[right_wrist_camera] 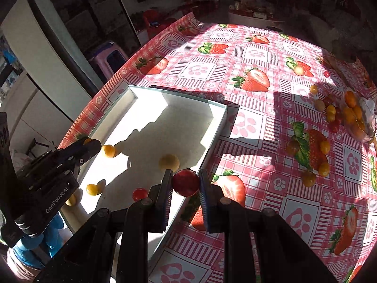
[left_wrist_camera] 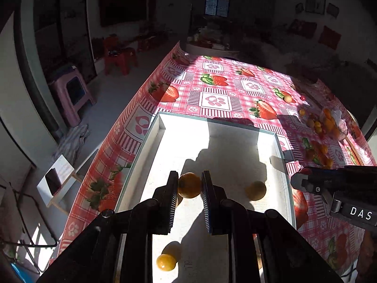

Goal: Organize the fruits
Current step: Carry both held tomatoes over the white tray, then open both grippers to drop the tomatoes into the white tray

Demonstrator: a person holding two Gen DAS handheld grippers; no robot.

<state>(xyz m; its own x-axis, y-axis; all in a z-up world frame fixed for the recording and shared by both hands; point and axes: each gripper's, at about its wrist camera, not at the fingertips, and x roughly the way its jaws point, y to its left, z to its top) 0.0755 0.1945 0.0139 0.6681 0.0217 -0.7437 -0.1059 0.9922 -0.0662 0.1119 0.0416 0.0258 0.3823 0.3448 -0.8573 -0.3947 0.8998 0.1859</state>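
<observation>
A white shallow box (left_wrist_camera: 162,127) (right_wrist_camera: 132,94) lies on the strawberry tablecloth. My left gripper (left_wrist_camera: 189,185) is shut on a yellow-orange tomato (left_wrist_camera: 189,185) above the box floor; it also shows in the right wrist view (right_wrist_camera: 108,151). My right gripper (right_wrist_camera: 185,182) is shut on a red tomato (right_wrist_camera: 185,182) over the box's right wall; its tip shows in the left wrist view (left_wrist_camera: 304,179). In the box lie yellow tomatoes (left_wrist_camera: 256,190) (left_wrist_camera: 166,262) (right_wrist_camera: 169,162) (right_wrist_camera: 92,189) and a red one (right_wrist_camera: 139,194).
Several yellow, orange and red tomatoes (right_wrist_camera: 331,113) (left_wrist_camera: 318,127) are scattered at the table's right beside a clear bowl (right_wrist_camera: 362,120) holding more. Others lie on the cloth (right_wrist_camera: 309,178) (right_wrist_camera: 298,70). Stools (left_wrist_camera: 70,94) stand on the floor to the left.
</observation>
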